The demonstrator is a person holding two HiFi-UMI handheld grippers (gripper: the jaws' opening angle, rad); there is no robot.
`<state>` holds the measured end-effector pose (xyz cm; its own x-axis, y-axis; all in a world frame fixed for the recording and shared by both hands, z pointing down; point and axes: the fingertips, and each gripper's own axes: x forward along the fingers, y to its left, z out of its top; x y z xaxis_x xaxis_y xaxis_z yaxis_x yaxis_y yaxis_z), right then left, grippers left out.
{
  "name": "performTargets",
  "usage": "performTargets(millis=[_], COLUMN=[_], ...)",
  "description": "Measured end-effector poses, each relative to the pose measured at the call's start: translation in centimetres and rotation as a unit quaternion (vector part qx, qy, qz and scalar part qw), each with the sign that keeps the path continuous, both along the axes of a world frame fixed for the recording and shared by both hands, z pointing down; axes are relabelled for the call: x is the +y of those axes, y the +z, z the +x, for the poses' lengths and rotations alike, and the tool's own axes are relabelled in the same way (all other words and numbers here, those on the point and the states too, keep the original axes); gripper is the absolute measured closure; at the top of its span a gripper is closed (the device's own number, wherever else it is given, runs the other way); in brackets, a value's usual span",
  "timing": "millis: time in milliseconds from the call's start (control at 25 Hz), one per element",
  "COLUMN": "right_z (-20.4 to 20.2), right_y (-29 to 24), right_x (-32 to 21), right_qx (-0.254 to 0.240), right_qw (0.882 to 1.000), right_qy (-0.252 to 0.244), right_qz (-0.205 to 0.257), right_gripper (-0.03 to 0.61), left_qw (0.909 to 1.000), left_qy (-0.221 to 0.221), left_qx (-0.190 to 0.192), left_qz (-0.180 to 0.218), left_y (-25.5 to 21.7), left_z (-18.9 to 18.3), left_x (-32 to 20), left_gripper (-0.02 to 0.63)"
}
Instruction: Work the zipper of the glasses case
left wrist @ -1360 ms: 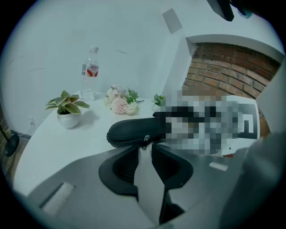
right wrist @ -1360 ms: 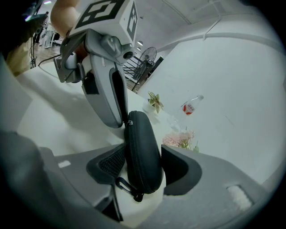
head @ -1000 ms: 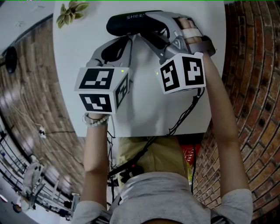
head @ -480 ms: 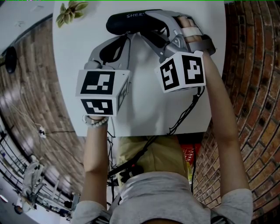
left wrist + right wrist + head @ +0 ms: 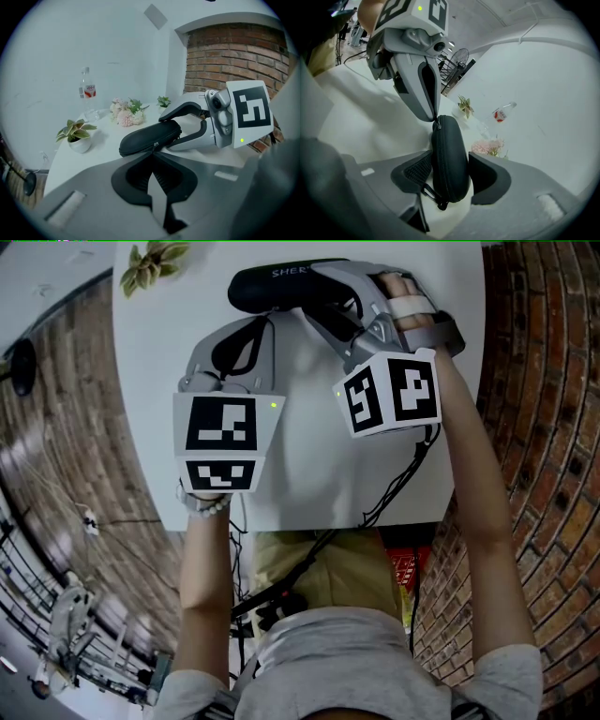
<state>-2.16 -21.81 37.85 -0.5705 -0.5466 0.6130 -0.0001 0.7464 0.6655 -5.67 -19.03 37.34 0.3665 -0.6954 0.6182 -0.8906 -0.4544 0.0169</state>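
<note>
The black glasses case (image 5: 272, 289) lies at the far side of the white table (image 5: 309, 465). My right gripper (image 5: 321, 292) is shut on its right end; in the right gripper view both pads press the case (image 5: 450, 154) between them. My left gripper (image 5: 277, 319) reaches the case's near side. Its jaws have just been closing and now stand shut, tips pinched on the small zipper pull (image 5: 156, 144) at the seam. From the right gripper view the left gripper (image 5: 436, 121) meets the zipper pull (image 5: 438, 125) at the case's far end.
A small potted plant (image 5: 153, 263) stands at the table's far left corner. Pink flowers (image 5: 125, 115) and a clear bottle (image 5: 86, 91) stand behind the case. Black cables (image 5: 398, 479) trail over the near table edge. Brick surfaces flank the table.
The left gripper has rolled about its own axis, so its marker cube now faces the head camera squarely. Its tips stayed at the case. The right gripper and case have not moved.
</note>
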Motion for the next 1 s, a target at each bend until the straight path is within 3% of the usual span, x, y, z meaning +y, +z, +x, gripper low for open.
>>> performTargets(millis=[520, 800, 1000], right_z=[0.2, 0.2, 0.1], right_y=[0.1, 0.2, 0.2], right_x=[0.2, 0.1, 0.0], right_qx=[0.020, 0.018, 0.020], right_qw=[1.000, 1.000, 1.000], right_qy=[-0.006, -0.008, -0.005], right_qz=[0.006, 0.000, -0.004], right_gripper=[0.334, 0.334, 0.334], left_qw=[0.9999, 0.9965, 0.9984], left_qy=[-0.011, -0.078, -0.050], left_qx=[0.010, -0.023, -0.010], left_qz=[-0.005, -0.021, -0.022], left_y=[-0.1, 0.2, 0.1], left_z=[-0.9, -7.2, -6.8], left_x=[-0.1, -0.2, 0.1], left_gripper=[0.597, 0.598, 0.597])
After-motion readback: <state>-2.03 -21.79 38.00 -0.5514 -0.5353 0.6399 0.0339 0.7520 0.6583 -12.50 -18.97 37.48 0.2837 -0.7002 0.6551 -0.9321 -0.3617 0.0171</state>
